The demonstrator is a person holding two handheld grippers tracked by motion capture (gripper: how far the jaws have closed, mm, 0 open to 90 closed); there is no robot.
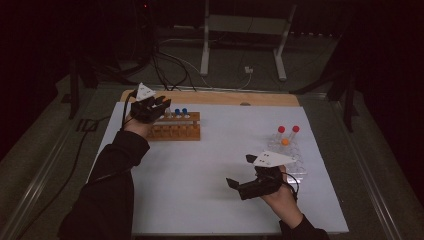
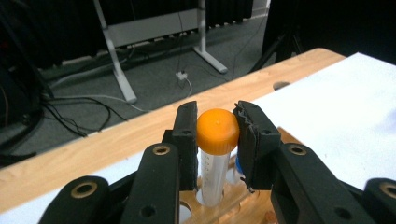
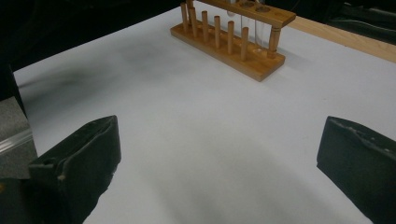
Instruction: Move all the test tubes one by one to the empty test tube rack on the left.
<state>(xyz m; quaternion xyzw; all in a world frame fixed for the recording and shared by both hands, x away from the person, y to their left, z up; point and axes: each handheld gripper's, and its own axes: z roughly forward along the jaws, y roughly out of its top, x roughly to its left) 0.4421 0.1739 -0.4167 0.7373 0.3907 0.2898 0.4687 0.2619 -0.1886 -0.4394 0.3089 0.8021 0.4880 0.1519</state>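
My left gripper [image 2: 217,136] is shut on the orange cap of a clear graduated tube [image 2: 216,130]. The tube stands upright with its lower part in a hole of the wooden rack [image 2: 243,205]. In the high view the left gripper [image 1: 159,106] hovers over the left end of the wooden rack [image 1: 176,131], beside two blue-capped tubes [image 1: 181,112]. My right gripper [image 1: 240,172] is held above the white mat near the front right, open, with nothing between its jaws. The right gripper view looks past the right gripper [image 3: 219,140] toward the wooden rack [image 3: 233,37].
A clear plastic rack [image 1: 290,159] at the right holds two red-capped tubes [image 1: 288,129] and an orange-capped one [image 1: 285,142]. The white mat [image 1: 210,165] lies on a wooden table [image 1: 225,98]. Cables and desk legs sit on the floor beyond.
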